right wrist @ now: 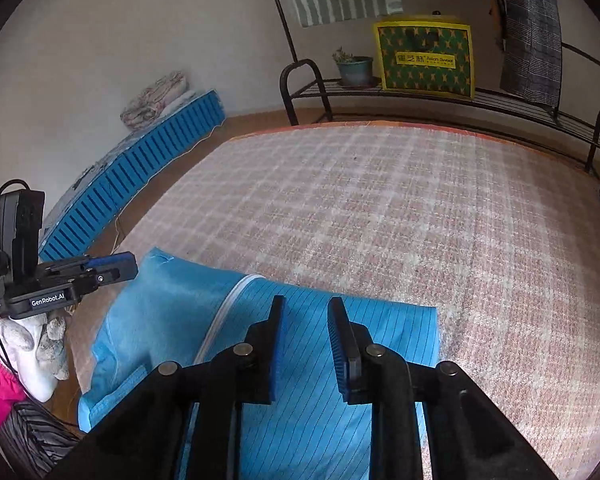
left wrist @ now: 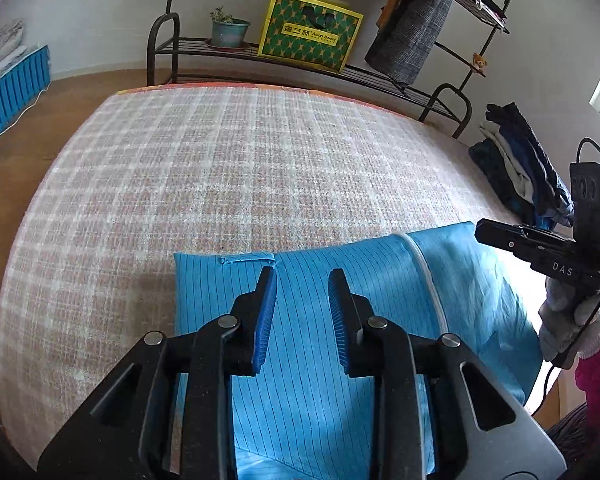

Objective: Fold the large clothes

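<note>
Blue pinstriped garment point(left wrist: 308, 360) folded flat on checked bed point(left wrist: 220, 168), long axis crosswise, both grippers' jaws spread, empty

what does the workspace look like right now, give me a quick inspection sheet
surface: plaid bed cover, mostly bare.
job's things: blue pinstriped garment with white zipper, folded flat at the near edge.
clutter: pile of dark and white clothes at the bed's right edge.
grippers: left tool and right tool above the garment, jaws apart, nothing between them.
cables: black cable looping from the right tool's unit.
surroundings: black metal rack with potted plant and yellow-green bag; hanging plaid coat; blue slatted crate by the wall.
</note>
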